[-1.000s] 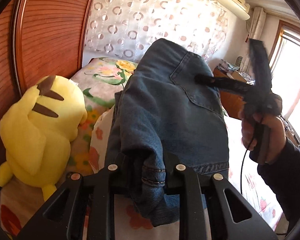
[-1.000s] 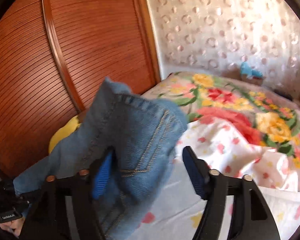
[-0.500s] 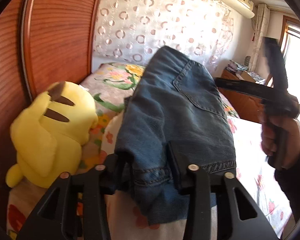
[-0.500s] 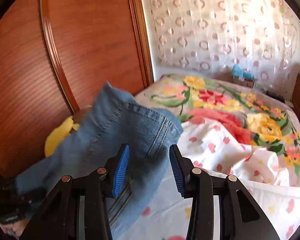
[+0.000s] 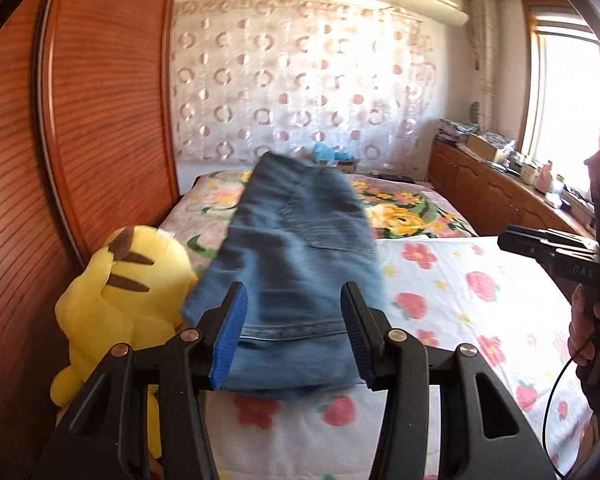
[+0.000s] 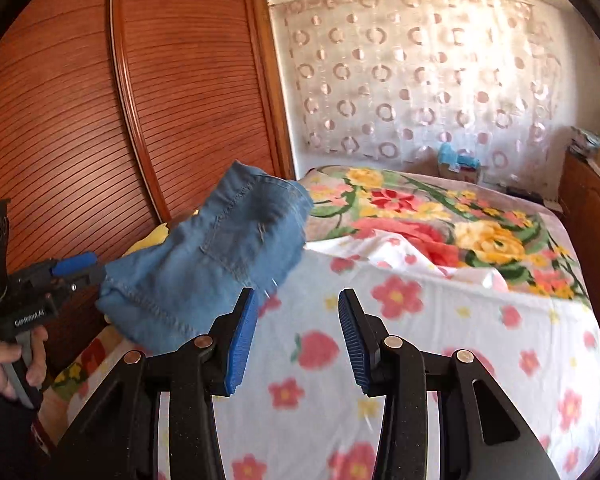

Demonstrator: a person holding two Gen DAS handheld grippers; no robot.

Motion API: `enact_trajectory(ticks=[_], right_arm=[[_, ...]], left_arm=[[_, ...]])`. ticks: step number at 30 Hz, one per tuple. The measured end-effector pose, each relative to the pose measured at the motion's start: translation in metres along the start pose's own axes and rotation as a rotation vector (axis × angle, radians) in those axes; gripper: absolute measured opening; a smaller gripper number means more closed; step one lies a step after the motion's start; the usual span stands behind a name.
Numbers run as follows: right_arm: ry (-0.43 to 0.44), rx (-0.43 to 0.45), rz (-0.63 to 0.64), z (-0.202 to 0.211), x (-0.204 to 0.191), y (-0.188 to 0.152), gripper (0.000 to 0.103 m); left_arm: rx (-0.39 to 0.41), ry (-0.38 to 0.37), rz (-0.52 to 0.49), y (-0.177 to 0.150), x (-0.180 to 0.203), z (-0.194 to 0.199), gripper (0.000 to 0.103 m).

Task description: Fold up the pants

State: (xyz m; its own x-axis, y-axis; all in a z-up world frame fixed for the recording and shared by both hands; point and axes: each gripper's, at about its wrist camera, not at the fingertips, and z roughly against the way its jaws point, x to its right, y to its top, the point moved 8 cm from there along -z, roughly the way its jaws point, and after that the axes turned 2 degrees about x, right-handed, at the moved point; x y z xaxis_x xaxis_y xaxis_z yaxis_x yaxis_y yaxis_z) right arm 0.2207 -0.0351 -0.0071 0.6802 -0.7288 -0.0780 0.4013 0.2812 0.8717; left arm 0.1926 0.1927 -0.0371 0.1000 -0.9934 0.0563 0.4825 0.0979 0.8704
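The jeans (image 5: 296, 264) are in the air above the bed (image 5: 480, 304), blurred, just beyond the left gripper (image 5: 294, 336), whose jaws are opening around nothing. The right gripper (image 6: 298, 334) is released and empty. I judge the bundle is being dropped; next, smooth it flat.

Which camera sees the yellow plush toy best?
The left wrist view. There the yellow plush toy shows almost whole, sitting beside the folded jeans against the wooden wardrobe. The right wrist view shows only a small yellow sliver behind the jeans.
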Motion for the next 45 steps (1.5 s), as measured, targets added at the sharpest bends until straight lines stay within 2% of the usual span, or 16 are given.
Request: enact_trajectory(ticks=[11, 16, 20, 24, 25, 27, 29, 30, 33, 35, 45], right_arm=[[-0.114, 0.085, -0.012, 0.122, 0.0, -0.035, 0.043], [-0.163, 0.102, -0.03, 0.154, -0.007, -0.047, 0.044], [-0.2, 0.112, -0.047, 0.176, -0.009, -0.059, 0.044], [-0.224, 0.125, -0.058, 0.187, -0.015, -0.061, 0.044], [-0.231, 0.129, -0.059, 0.192, -0.017, -0.062, 0.045], [-0.242, 0.137, -0.061, 0.196, -0.02, -0.058, 0.052], [-0.259, 0.154, -0.061, 0.205, -0.024, -0.059, 0.058], [-0.266, 0.16, -0.063, 0.208, -0.026, -0.058, 0.06], [-0.279, 0.172, -0.067, 0.214, -0.029, -0.061, 0.068], [-0.3, 0.177, -0.062, 0.216, -0.031, -0.063, 0.072], [-0.33, 0.2, -0.095, 0.229, -0.035, -0.07, 0.074]], left_arm=[[0.06, -0.076, -0.073, 0.006, 0.084, 0.043, 0.05], [0.078, -0.087, -0.099, 0.007, 0.11, 0.056, 0.049], [0.07, -0.111, -0.091, 0.008, 0.125, 0.059, 0.023], [0.074, -0.118, -0.105, 0.01, 0.137, 0.064, 0.021], [0.074, -0.127, -0.107, 0.01, 0.141, 0.066, 0.026], [0.079, -0.147, -0.103, 0.012, 0.145, 0.07, 0.052], [0.099, -0.163, -0.101, 0.015, 0.15, 0.076, 0.088], [0.105, -0.164, -0.1, 0.016, 0.151, 0.078, 0.091], [0.11, -0.115, -0.104, 0.02, 0.151, 0.083, 0.092], [0.114, -0.126, -0.098, 0.02, 0.153, 0.086, 0.092], [0.121, -0.102, -0.09, 0.019, 0.157, 0.103, 0.092]])
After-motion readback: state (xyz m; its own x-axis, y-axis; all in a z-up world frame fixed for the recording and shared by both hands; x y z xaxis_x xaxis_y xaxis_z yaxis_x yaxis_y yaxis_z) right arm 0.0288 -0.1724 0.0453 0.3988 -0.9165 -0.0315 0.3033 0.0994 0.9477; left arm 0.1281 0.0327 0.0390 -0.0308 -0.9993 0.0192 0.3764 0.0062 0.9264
